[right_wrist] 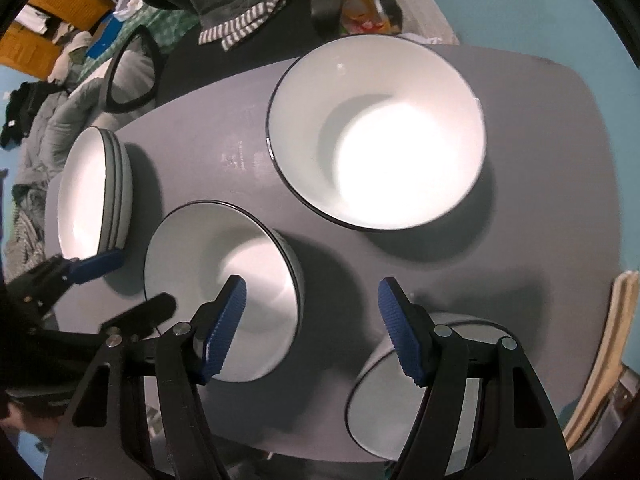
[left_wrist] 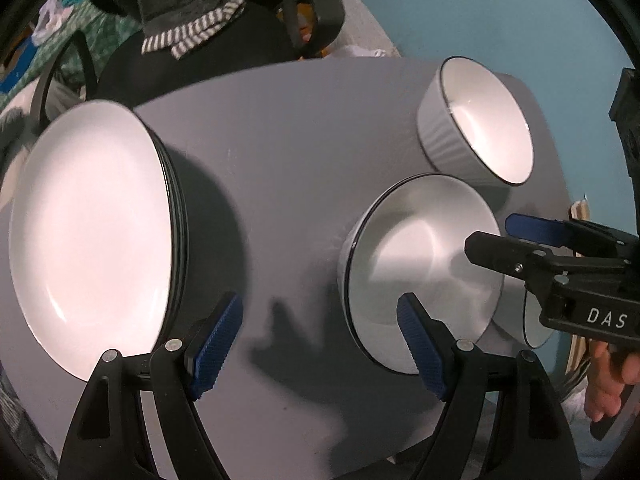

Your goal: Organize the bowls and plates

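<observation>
A stack of white dark-rimmed plates [left_wrist: 92, 240] [right_wrist: 92, 200] sits at the left end of the grey table [left_wrist: 300, 160]. Three white bowls stand on it: a large one [right_wrist: 376, 136] [left_wrist: 480, 120] at the back, a middle one [right_wrist: 224, 280] [left_wrist: 420, 272], and a near one [right_wrist: 384, 400] partly hidden under a finger. My left gripper [left_wrist: 320, 344] [right_wrist: 132, 288] hangs open over bare table between the plates and the middle bowl. My right gripper [right_wrist: 312, 328] [left_wrist: 492, 236] is open too, with nothing in it, straddling the gap between the middle and near bowls.
Behind the table stands a dark chair draped with clothes and a striped cloth [right_wrist: 240, 28]. Wooden slats [right_wrist: 616, 340] lean off the table's right edge. A hand [left_wrist: 608, 380] holds the right gripper's handle. Blue floor surrounds the table.
</observation>
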`<control>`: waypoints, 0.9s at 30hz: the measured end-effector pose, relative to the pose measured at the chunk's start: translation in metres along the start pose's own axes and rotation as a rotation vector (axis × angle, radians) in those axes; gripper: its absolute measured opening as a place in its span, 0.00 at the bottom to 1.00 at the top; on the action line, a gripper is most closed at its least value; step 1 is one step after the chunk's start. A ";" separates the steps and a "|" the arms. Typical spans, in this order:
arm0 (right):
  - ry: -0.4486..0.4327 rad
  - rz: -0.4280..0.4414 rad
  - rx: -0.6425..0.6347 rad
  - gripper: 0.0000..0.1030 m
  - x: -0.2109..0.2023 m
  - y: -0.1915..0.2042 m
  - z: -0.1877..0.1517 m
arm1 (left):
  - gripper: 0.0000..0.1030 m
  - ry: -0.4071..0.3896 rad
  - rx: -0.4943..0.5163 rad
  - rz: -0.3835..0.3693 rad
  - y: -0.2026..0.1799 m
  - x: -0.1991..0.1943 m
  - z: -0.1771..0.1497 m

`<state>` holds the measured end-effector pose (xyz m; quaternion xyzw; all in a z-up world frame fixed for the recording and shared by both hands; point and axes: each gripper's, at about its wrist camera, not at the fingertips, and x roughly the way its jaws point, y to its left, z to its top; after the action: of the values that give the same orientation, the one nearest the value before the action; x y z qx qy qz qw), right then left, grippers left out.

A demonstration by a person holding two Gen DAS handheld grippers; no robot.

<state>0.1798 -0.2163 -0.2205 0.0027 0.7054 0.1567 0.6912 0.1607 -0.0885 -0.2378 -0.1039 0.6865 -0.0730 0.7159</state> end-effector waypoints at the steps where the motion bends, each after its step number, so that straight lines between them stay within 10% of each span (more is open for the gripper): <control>1: 0.006 0.005 -0.002 0.68 0.002 0.000 0.000 | 0.78 0.003 -0.009 0.001 0.001 0.002 0.000; 14: 0.057 0.012 -0.071 0.42 0.027 0.005 0.006 | 0.75 -0.001 -0.023 -0.005 0.003 0.018 0.004; 22: 0.070 0.035 -0.035 0.17 0.030 -0.005 0.005 | 0.33 0.059 -0.058 -0.055 0.003 0.031 0.009; 27: 0.064 0.048 -0.018 0.14 0.029 -0.008 0.003 | 0.25 0.072 -0.087 -0.073 0.008 0.037 0.006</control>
<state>0.1830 -0.2171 -0.2503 0.0082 0.7255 0.1795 0.6643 0.1685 -0.0893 -0.2753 -0.1574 0.7101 -0.0727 0.6824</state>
